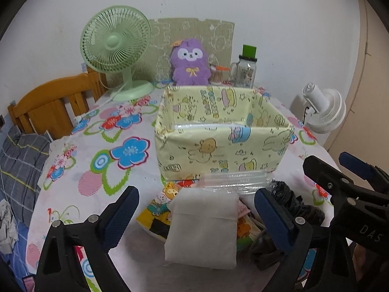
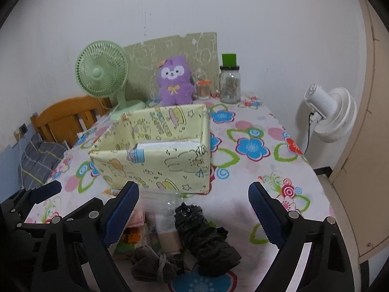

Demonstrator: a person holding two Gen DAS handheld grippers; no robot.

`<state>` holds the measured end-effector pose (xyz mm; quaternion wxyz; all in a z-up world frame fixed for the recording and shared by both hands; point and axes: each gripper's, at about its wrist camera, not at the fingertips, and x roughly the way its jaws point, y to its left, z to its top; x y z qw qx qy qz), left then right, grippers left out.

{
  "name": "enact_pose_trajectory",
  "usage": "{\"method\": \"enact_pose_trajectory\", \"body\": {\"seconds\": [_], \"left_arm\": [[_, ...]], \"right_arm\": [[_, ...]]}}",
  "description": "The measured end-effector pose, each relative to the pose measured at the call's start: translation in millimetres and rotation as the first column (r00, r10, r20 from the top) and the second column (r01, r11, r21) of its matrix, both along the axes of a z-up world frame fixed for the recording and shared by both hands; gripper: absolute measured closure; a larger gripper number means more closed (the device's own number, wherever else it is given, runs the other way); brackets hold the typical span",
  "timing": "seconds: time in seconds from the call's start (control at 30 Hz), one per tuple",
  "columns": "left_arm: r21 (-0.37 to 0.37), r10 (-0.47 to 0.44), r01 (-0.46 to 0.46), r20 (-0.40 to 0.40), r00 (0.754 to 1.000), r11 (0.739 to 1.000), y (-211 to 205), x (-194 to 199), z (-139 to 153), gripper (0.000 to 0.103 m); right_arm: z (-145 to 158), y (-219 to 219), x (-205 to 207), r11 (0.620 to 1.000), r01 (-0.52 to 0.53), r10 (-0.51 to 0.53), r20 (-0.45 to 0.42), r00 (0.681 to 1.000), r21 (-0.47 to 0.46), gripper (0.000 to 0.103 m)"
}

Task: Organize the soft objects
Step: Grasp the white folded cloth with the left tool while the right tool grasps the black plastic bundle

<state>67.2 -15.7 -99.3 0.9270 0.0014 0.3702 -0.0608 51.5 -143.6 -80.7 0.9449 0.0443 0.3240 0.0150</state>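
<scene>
A yellow fabric-covered box (image 1: 226, 146) stands open on the table; in the right wrist view the box (image 2: 155, 163) is ahead and to the left. Something white lies inside it. My left gripper (image 1: 197, 215) is open, its fingers either side of a white folded cloth pack (image 1: 203, 228) that lies on a colourful cartoon bag (image 1: 158, 209). My right gripper (image 2: 193, 215) is open above a black crumpled bag (image 2: 206, 236) and a dark grey bundle (image 2: 155, 264). A clear plastic packet (image 1: 235, 182) lies just before the box.
A purple plush toy (image 1: 190, 63), a green desk fan (image 1: 116, 48), a glass jar with a green lid (image 1: 244, 69) and a small cup stand at the table's back. A white fan (image 2: 330, 114) is off the right edge. A wooden chair (image 1: 51, 104) is at left.
</scene>
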Motion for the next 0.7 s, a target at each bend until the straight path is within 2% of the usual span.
{"method": "enact_pose_trajectory", "body": {"seconds": [0.37,0.7], "left_arm": [[0.005,-0.016,0.016,-0.079,0.997,1.0,-4,14,-29,0.01],[0.006,-0.029,0.03,-0.141,0.99,1.0,-7,19,-49,0.017]], "right_arm": [[-31,2,18,1.0,-0.01,0.009,-0.081,0.997,-0.009,0.014],[-57,2,31,1.0,-0.013,0.013,-0.167,0.986,0.001,0.021]]}}
